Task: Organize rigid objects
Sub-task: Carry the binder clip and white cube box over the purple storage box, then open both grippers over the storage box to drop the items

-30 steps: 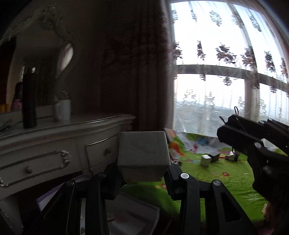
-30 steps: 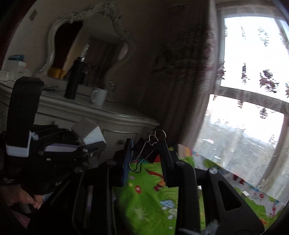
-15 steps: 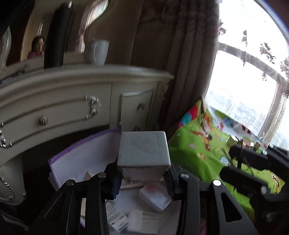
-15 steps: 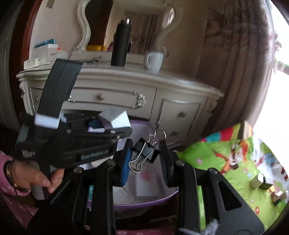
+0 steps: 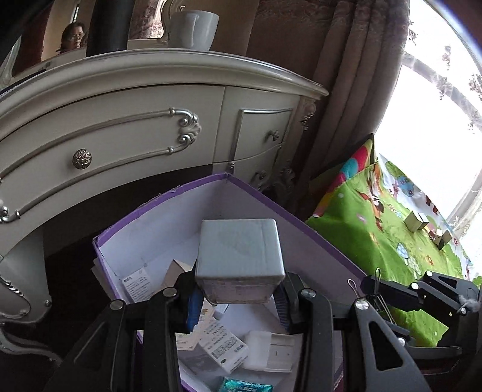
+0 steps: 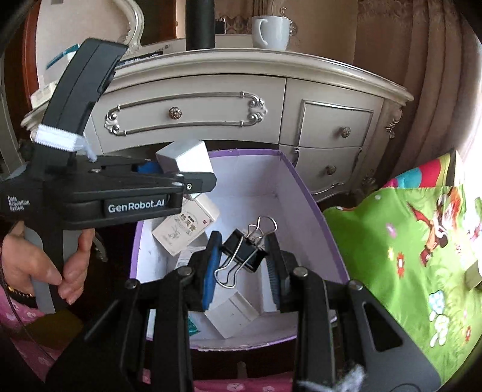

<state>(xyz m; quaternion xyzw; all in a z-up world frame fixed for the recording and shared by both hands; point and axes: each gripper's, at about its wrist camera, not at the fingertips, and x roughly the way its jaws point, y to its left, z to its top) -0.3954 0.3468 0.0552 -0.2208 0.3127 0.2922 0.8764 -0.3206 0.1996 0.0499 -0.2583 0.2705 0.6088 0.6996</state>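
Note:
My left gripper [image 5: 238, 297] is shut on a pale grey square box [image 5: 239, 256] and holds it over the open purple-edged cardboard box [image 5: 271, 199]. The right wrist view shows that same gripper [image 6: 192, 181] from the side, with the grey box [image 6: 185, 156] in its tip. My right gripper [image 6: 242, 265] is shut on a black binder clip [image 6: 245, 250] with wire handles, also above the purple box [image 6: 304, 196]. Inside the purple box lie several small white cartons [image 5: 223, 346] and a teal packet [image 5: 245, 386]. The right gripper [image 5: 376, 289] also appears at the lower right in the left wrist view.
A cream dresser [image 6: 229, 90] with drawers stands just behind the box, with a white mug [image 6: 271, 31] and a black bottle [image 6: 200, 24] on top. A green play mat [image 5: 376, 229] with small blocks [image 5: 417, 221] lies to the right, by curtains. A hand [image 6: 36, 262] grips the left tool.
Both grippers have tilted downward and moved from the window side to above the purple box, each still carrying its object. The dresser front and box interior have come into view.

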